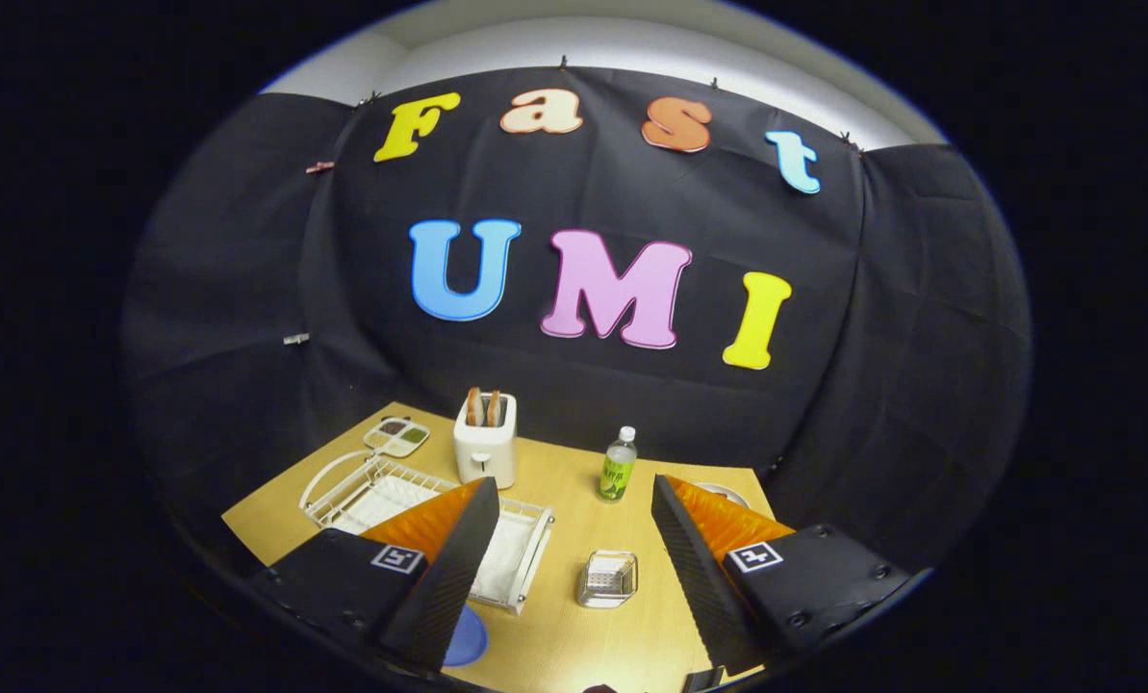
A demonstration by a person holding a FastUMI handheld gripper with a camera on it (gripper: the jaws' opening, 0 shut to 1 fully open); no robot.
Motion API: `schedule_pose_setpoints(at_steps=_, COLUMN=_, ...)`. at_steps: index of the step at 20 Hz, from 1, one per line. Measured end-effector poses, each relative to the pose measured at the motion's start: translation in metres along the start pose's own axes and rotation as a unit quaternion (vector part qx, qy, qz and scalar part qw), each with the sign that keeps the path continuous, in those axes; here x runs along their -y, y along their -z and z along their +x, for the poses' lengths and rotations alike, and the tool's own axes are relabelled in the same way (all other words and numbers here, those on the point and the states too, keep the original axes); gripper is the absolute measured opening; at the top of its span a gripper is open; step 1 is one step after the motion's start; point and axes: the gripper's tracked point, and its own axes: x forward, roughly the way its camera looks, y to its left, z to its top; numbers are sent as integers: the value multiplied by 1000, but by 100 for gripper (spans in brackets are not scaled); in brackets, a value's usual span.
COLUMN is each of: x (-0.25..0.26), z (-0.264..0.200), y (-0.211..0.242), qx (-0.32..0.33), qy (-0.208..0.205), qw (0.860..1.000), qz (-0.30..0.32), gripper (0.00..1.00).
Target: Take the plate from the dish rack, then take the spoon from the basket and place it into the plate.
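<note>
Partly hidden dish rack (521,568) behind one finger, blue plate (468,640) cut off, tongs (574,515) wide apart, holding nothing

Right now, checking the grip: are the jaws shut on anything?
No: the gripper is open, bare table between its jaws.

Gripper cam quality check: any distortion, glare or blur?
Gripper view: strong fisheye bowing of the table edges; bright glare patch on the wood between the open gripper fingers; dish rack, toaster and bottle sharp, no motion blur.
</note>
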Motion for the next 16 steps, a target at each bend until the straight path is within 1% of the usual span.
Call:
schedule_pose_setpoints(at_steps=3, x=23, z=-10, y=-25, qx=24, qy=10, qw=1000, qz=7, gripper=98)
schedule_pose_setpoints(at_steps=7, x=46, z=-20, y=-40, qx=40, qy=0, qw=999, qz=14, gripper=98)
schedule_pose_setpoints(at_steps=16, x=85, z=-14, y=-23, qx=40, qy=-23, qw=999, qz=16, gripper=98)
